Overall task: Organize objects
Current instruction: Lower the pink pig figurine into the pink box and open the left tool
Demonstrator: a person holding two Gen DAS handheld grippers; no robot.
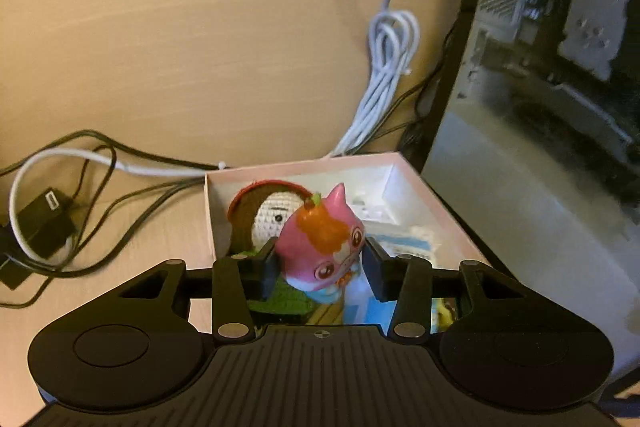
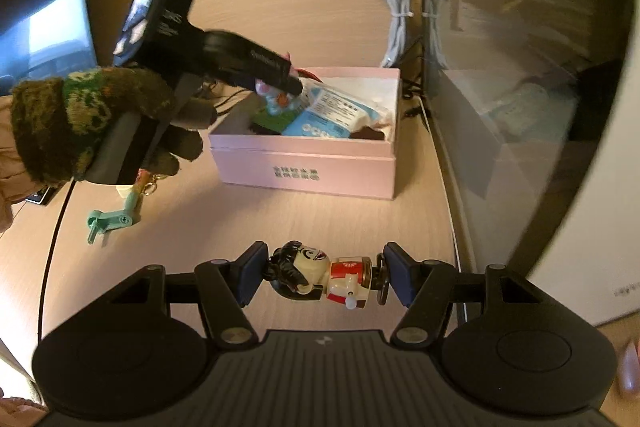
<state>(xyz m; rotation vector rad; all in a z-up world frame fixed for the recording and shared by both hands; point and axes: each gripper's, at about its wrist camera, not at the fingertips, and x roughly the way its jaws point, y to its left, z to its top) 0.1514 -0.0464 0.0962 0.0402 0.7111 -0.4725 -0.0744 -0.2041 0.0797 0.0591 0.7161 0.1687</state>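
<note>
Left wrist view: the left hand-held gripper is clamped on a pink cat figure, held above the open pink box on the surface. A crocheted doll and a blue packet already lie inside. The figure is best lowered into the free space between these before the grip is released, so that it is not dropped from a height.

Right wrist view: the right hand-held gripper is closed on a small wind-up doll, held lengthwise, short of the box. It is best kept back until the left hand-held gripper is clear. A green part lies loose on the surface, not yet collected.
</note>
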